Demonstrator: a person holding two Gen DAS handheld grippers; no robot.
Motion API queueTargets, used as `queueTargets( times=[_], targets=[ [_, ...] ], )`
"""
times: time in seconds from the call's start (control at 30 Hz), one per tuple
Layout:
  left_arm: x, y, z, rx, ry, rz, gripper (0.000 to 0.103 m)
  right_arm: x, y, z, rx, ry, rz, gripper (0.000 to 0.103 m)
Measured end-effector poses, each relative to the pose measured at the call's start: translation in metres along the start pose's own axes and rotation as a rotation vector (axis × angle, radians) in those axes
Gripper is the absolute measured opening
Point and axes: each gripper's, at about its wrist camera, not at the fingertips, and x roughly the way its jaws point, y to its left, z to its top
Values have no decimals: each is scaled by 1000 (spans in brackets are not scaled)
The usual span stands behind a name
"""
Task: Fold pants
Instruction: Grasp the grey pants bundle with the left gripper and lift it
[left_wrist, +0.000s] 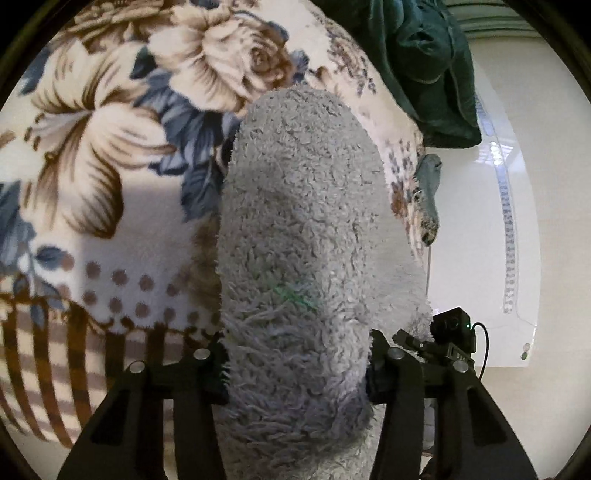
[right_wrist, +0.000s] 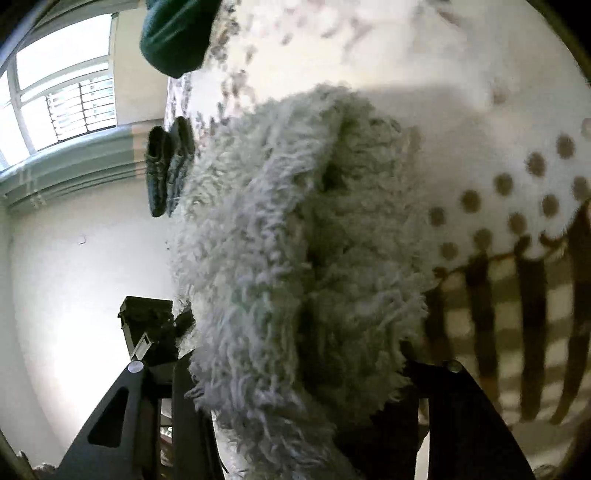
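Item 1, pants (left_wrist: 306, 229): a grey, shaggy fleece garment was recorded, bunched into a thick roll that filled the centre of the left wrist view and extended away from the camera over a blanket. In the right wrist view the same garment (right_wrist: 295, 240) was seen gathered in deep folds, its pile pale grey-white under the light.

Item 2, left gripper (left_wrist: 297, 373): both black fingers were pressed against the sides of the fleece roll, one on each flank, so the tongs were held closed on the pants at a width set by the bunched cloth.

Item 3, right gripper (right_wrist: 306, 391): its fingertips were buried in the fleece; the black arms were seen on either side of the bundle, and the garment was clamped between them.

Item 4, blanket (left_wrist: 110, 129): a cream plush cover was noted beneath the pants, printed with large tan and blue flowers, brown dots and brown stripes near its edge.

Item 5, dark green garment (left_wrist: 424, 62): it lay crumpled on the far edge of the blanket, apart from the pants.

Item 6, window (right_wrist: 62, 85): it was seen at the upper left of the right wrist view.

Item 7, small black device (left_wrist: 452, 332): it was mounted just beside the left gripper, with a green light lit. Pale lettering was noted on it but was too small to be read. No brand or label was legible on the pants.
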Motion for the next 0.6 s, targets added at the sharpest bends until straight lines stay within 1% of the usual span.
queueTargets(
  times=[0.03, 0.1, 0.13, 0.23, 0.27, 0.33, 0.47, 0.57, 0.6],
  targets=[
    [-7, -3, 2, -1, -6, 0, 46, -4, 7, -4, -4, 0, 0, 48],
    [-29, -13, 5, -13, -21, -6, 46, -7, 34, -4, -17, 1, 4, 48],
    [-36, -15, 6, -21, -28, -11, 46, -9, 40, -3, -27, 3, 5, 48],
    [-79, -31, 17, -15, -70, -14, 46, -8, 90, -1, -72, 11, 17, 48],
    [-95, -36, 23, -13, -87, -19, 46, -14, 106, 1, -88, 9, 18, 48],
    [-123, -44, 38, -9, -117, -25, 46, -6, 144, 6, -117, 5, 32, 48],
    [-181, -53, 92, 5, -180, -37, 46, 17, 234, 36, -183, -8, 39, 48],
    [-224, -53, 153, 16, -220, -53, 46, 49, 298, 64, -222, -23, 41, 48],
    [-240, -48, 177, 25, -230, -59, 46, 68, 327, 80, -239, -34, 39, 48]
  ],
)
